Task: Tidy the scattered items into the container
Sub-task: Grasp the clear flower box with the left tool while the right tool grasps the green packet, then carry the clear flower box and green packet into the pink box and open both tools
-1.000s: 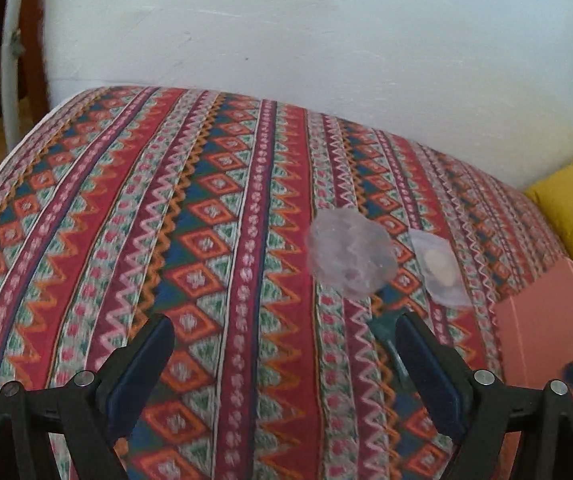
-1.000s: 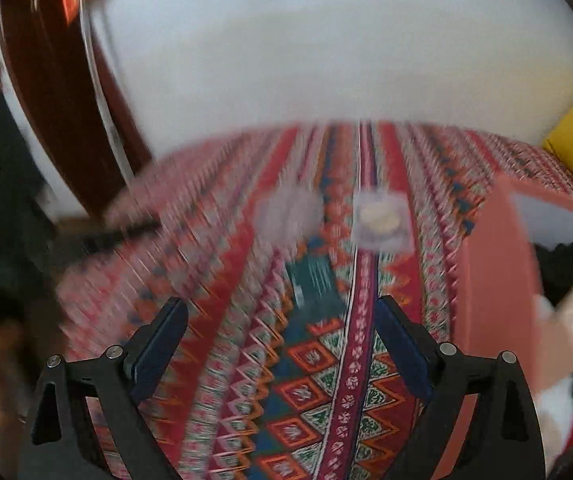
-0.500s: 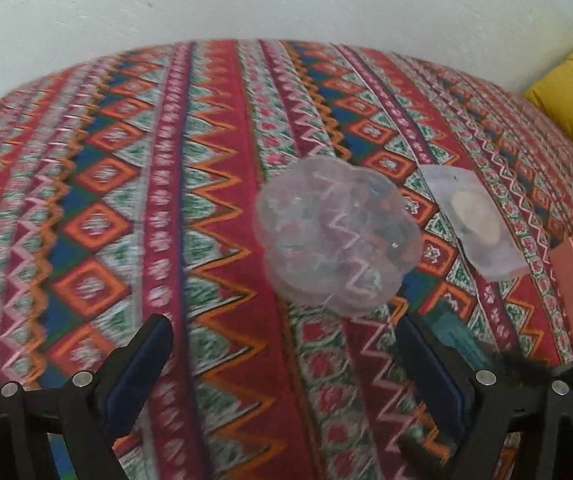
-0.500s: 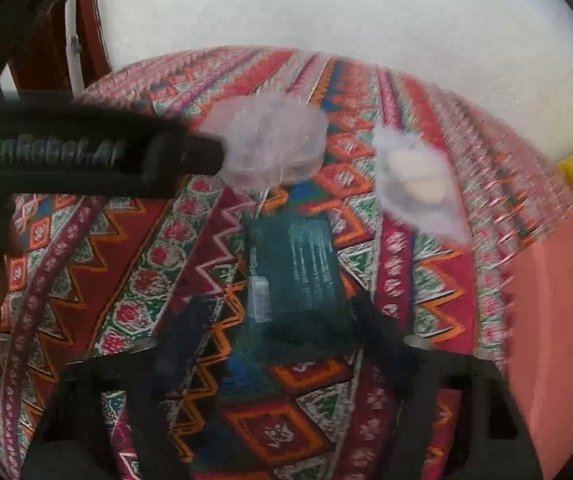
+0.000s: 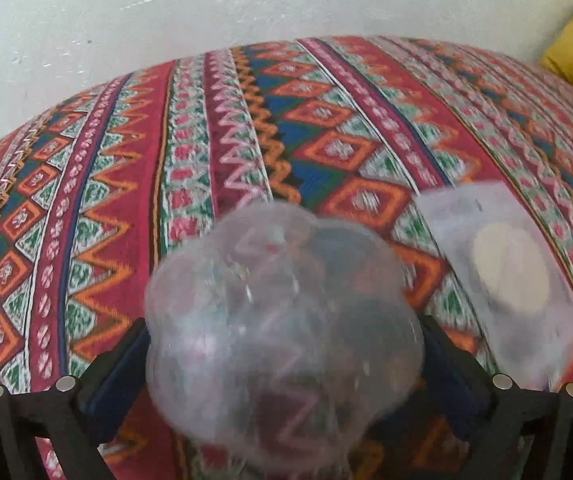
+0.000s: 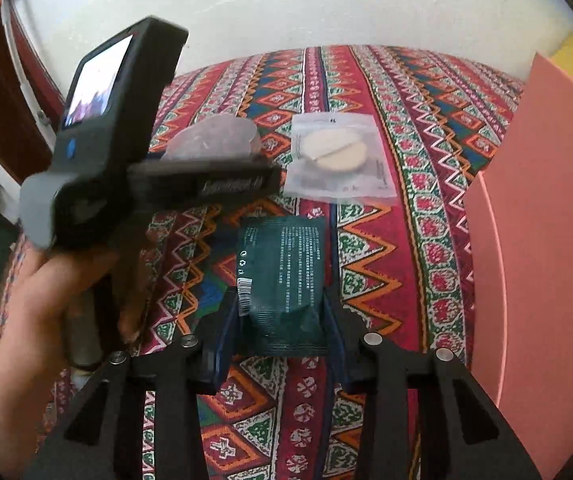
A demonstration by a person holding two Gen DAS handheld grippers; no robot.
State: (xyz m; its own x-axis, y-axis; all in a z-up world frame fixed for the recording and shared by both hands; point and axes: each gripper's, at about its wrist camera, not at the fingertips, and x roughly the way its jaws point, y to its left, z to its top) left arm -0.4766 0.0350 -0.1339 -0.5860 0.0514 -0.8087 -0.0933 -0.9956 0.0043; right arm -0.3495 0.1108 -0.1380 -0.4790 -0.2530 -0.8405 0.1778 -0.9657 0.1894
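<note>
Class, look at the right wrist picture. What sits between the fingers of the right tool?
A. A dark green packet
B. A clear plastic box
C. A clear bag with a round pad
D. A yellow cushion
A. The right tool has its two fingers closed against the sides of the dark green packet, while the clear bag with a round pad lies apart, farther off on the patterned cloth.

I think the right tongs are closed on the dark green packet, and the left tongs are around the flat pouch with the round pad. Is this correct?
Not quite. The right tongs are closed on the dark green packet, but the left tongs are around the clear plastic case, not the flat pouch with the round pad, which lies beside it. The left wrist view shows this.
</note>
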